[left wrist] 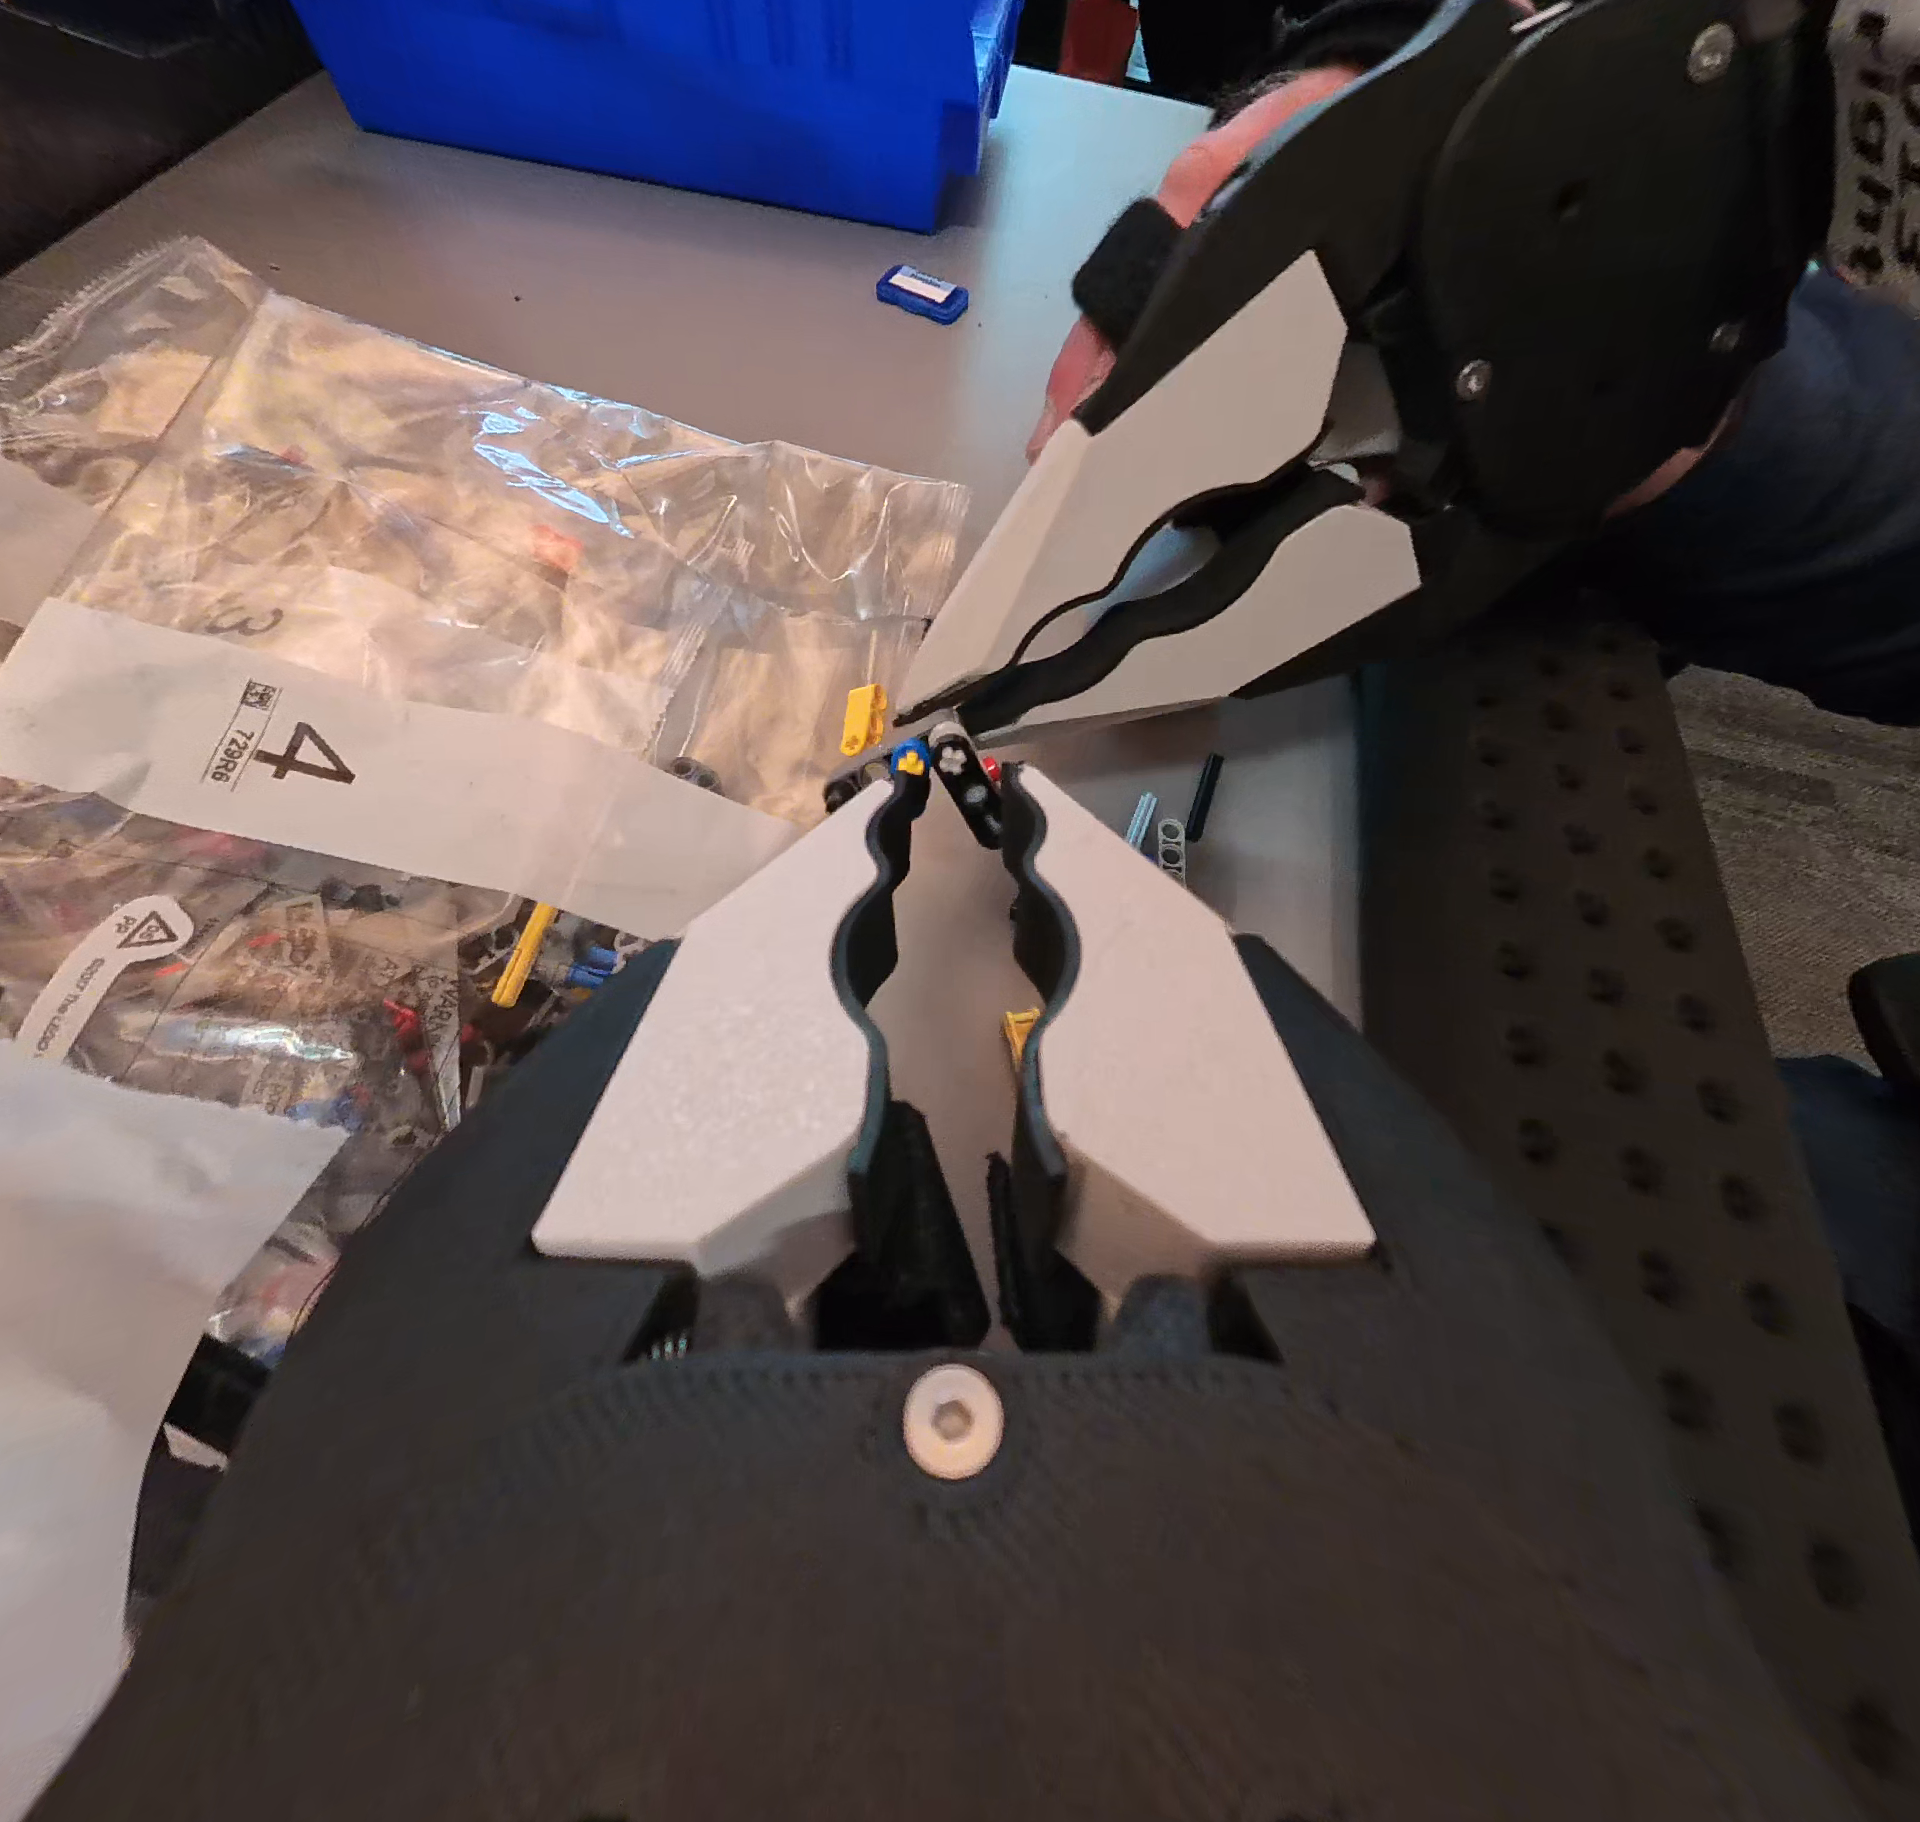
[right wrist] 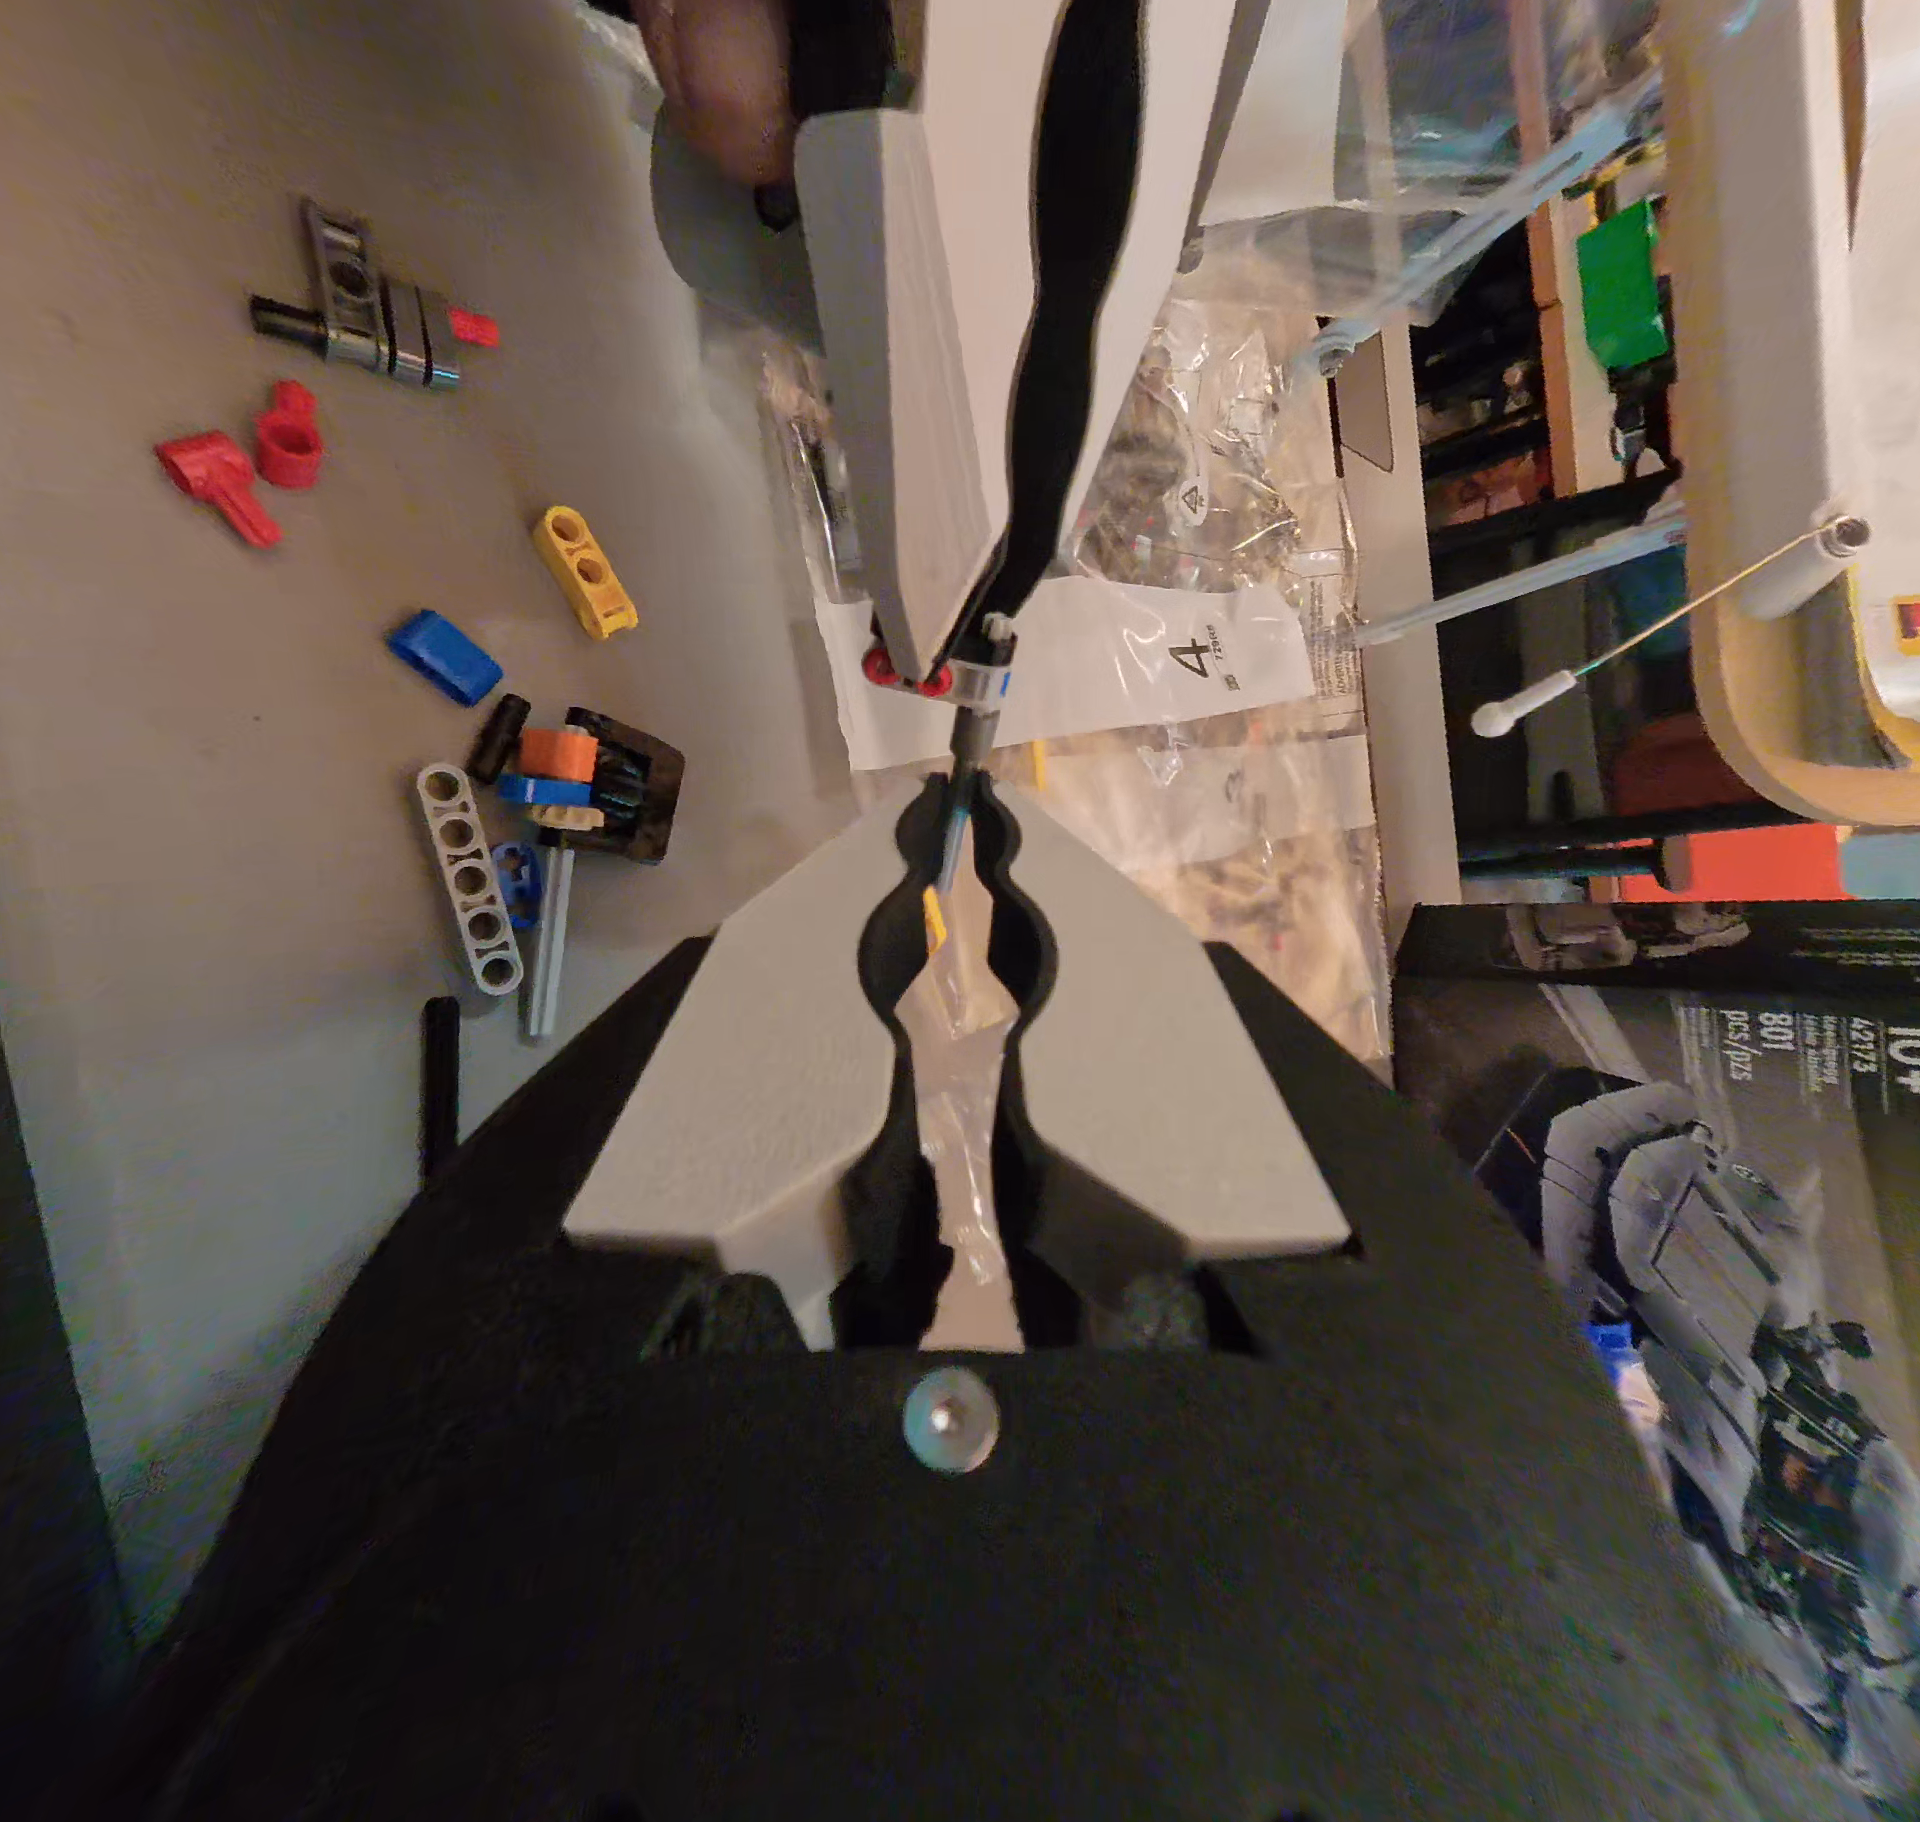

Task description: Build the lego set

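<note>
My left gripper (left wrist: 954, 783) is shut on a small lego assembly (left wrist: 971, 785): a black holed beam with blue, yellow and red bits. In the right wrist view this gripper (right wrist: 940, 669) comes down from the top, with the assembly's red pins and pale collar (right wrist: 982, 679) at its tips. My right gripper (right wrist: 961, 801) is shut on a thin dark axle (right wrist: 964, 759) that runs into the assembly. In the left wrist view the right gripper (left wrist: 930, 712) reaches in from the upper right, tips closed just above the assembly. Both are held above the grey table (left wrist: 675, 297).
Clear numbered parts bags (left wrist: 416, 577) lie left. A blue bin (left wrist: 644, 37) stands at the back, a black perforated pad (left wrist: 1558, 941) at right. Loose pieces lie on the table: red parts (right wrist: 218, 484), a yellow beam (right wrist: 584, 572), a blue piece (right wrist: 445, 655), a grey beam (right wrist: 470, 879), a sub-assembly (right wrist: 603, 785). The set's box (right wrist: 1662, 1201) lies right. The tips of both grippers are at nearly the same place. About 8 cm separates my left fingertips from the blue piece (right wrist: 445, 655).
</note>
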A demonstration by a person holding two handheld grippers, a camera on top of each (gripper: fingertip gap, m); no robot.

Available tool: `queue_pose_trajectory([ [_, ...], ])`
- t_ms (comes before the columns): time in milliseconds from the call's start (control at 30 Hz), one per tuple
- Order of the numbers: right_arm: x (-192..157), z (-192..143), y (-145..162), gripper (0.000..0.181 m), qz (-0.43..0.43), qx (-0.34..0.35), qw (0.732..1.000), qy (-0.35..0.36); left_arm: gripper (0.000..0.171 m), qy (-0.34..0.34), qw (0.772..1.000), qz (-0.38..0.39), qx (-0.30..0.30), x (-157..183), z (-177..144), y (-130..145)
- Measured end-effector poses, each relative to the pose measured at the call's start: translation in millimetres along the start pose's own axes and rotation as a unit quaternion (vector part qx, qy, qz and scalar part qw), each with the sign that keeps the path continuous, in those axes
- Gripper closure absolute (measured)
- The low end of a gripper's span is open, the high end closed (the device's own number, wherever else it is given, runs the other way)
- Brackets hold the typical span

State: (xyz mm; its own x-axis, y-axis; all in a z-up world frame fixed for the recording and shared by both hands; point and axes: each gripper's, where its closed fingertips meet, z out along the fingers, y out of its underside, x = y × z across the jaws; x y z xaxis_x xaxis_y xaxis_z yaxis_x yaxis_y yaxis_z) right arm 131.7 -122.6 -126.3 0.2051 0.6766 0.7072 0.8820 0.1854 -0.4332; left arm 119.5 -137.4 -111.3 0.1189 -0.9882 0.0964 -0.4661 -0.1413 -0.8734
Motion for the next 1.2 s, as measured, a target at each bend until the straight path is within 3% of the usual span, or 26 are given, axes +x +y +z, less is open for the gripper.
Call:
queue_pose_trajectory([
  [233,2,-1,0,0.179,-0.017,-0.007,1.000,0.016,0.154,-0.034,0.999,0.039,0.015,-5,-7,-8],
  [367,2,0,0,0.180,-0.017,-0.009,1.000,0.018,0.151,-0.039,0.997,0.062,-0.010,-2,-1,-1],
  [700,4,0,1,0.180,-0.016,-0.013,0.999,0.025,0.164,-0.059,0.994,0.087,-0.017,-5,-1,-1],
  [1133,4,-9,-3,0.179,0.020,0.035,0.999,-0.004,0.165,-0.019,0.998,0.057,0.008,2,-7,-6],
  [1167,6,-8,2,0.180,0.016,0.023,1.000,-0.001,0.165,-0.021,0.998,0.056,0.008,1,-8,-5],
  [1200,13,-4,32,0.180,0.001,-0.054,0.998,0.021,0.165,-0.039,0.997,0.058,0.015,-5,-17,-8],
])
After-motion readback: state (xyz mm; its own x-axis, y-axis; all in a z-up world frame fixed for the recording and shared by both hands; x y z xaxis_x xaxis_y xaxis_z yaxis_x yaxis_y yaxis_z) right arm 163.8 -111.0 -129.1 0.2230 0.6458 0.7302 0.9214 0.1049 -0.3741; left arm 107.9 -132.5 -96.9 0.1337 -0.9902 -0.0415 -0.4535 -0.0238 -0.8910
